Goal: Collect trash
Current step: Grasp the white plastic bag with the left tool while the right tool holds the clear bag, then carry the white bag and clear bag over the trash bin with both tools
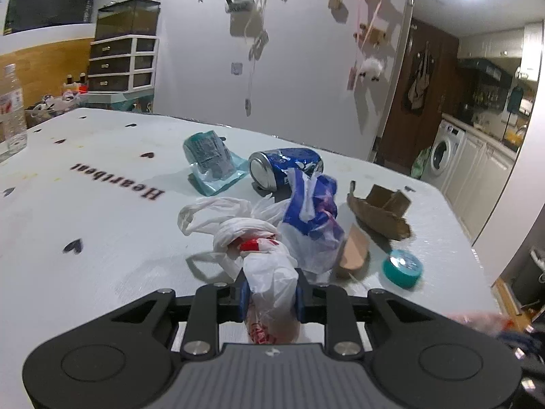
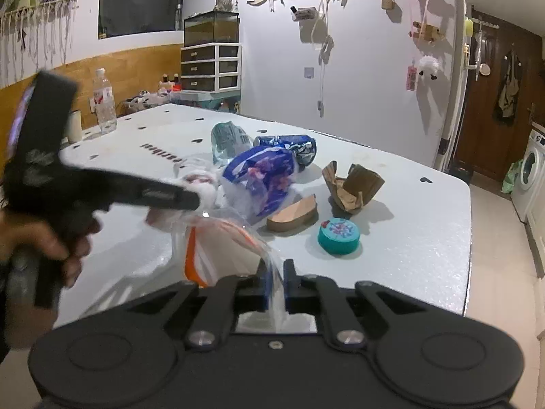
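My left gripper (image 1: 270, 289) is shut on a crumpled white plastic bag with red print (image 1: 269, 266), at the near end of a trash pile on the white table (image 1: 102, 204). My right gripper (image 2: 276, 283) is shut on the edge of a clear bag with orange stripes (image 2: 218, 242), held open near the table's front edge. The pile holds a blue and white plastic bag (image 1: 311, 214), a crushed blue can (image 1: 282, 167), a teal wrapper (image 1: 211, 160), torn brown cardboard (image 1: 378, 211), a tan cardboard piece (image 1: 352, 248) and a teal lid (image 1: 402, 266). The left gripper's body (image 2: 68, 184) shows in the right wrist view.
A clear water bottle (image 2: 104, 102) stands at the table's far left edge, beside a small white cup (image 2: 74, 126). A drawer unit (image 2: 209, 68) stands behind the table. A washing machine (image 2: 529, 170) is at the right, past the table's right edge.
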`<state>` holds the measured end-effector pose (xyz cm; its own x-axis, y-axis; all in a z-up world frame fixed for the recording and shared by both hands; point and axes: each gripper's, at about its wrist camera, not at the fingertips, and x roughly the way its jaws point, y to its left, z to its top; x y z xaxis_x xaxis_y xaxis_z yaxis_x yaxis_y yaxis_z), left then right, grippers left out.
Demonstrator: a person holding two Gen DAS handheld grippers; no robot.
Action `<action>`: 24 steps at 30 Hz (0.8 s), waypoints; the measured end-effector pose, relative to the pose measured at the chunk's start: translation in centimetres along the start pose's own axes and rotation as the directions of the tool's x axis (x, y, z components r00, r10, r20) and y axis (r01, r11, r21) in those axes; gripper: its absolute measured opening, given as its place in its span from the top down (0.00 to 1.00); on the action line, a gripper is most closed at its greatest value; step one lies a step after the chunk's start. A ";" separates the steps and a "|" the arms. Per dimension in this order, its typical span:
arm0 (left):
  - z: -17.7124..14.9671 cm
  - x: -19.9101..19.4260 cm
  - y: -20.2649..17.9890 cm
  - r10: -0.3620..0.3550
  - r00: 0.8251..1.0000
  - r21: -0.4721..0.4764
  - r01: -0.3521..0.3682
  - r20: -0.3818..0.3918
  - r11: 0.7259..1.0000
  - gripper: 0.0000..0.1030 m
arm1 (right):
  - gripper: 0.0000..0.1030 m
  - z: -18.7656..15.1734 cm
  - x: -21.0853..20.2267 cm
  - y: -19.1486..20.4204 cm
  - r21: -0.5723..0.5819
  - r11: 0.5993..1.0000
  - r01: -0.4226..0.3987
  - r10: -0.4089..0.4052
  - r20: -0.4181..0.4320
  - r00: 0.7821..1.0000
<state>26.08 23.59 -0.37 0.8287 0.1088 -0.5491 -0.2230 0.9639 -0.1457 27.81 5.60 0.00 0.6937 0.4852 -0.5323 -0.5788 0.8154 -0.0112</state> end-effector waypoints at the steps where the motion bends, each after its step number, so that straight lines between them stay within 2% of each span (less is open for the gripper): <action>1: -0.3 -0.8 0.0 0.002 1.000 -0.002 -0.002 0.011 1.000 0.75 | 0.94 -0.1 -0.1 0.0 0.003 1.000 -0.003 0.003 0.002 1.000; 7: -2.1 -4.5 0.0 0.037 0.998 -0.027 -0.036 0.054 0.999 0.75 | 0.96 -0.6 -1.1 0.1 0.017 0.999 -0.027 0.027 0.015 1.000; 11: -2.9 -6.2 -0.1 0.097 0.991 -0.017 -0.096 0.092 0.995 0.75 | 0.96 -0.9 -1.6 0.1 0.014 0.999 -0.044 0.044 0.019 0.999; 14: -3.1 -6.9 0.6 0.122 0.985 -0.063 -0.115 0.121 0.991 0.75 | 0.96 -1.1 -1.9 0.2 -0.002 0.999 -0.041 0.041 0.012 0.999; 19: -2.6 -7.9 1.4 0.131 0.979 -0.132 -0.111 0.153 0.985 0.75 | 0.96 -1.2 -2.7 -0.2 0.003 1.000 -0.019 0.019 0.004 1.000; 24: -2.3 -9.0 1.1 0.124 0.976 -0.131 -0.101 0.180 0.986 0.75 | 0.96 -1.4 -3.4 -0.8 0.035 0.999 0.010 -0.010 0.000 1.000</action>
<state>17.19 23.10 2.55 0.8736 0.2693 -0.4054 -0.3709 0.9077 -0.1963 25.35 2.88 0.65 0.6996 0.4766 -0.5323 -0.5563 0.8309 0.0128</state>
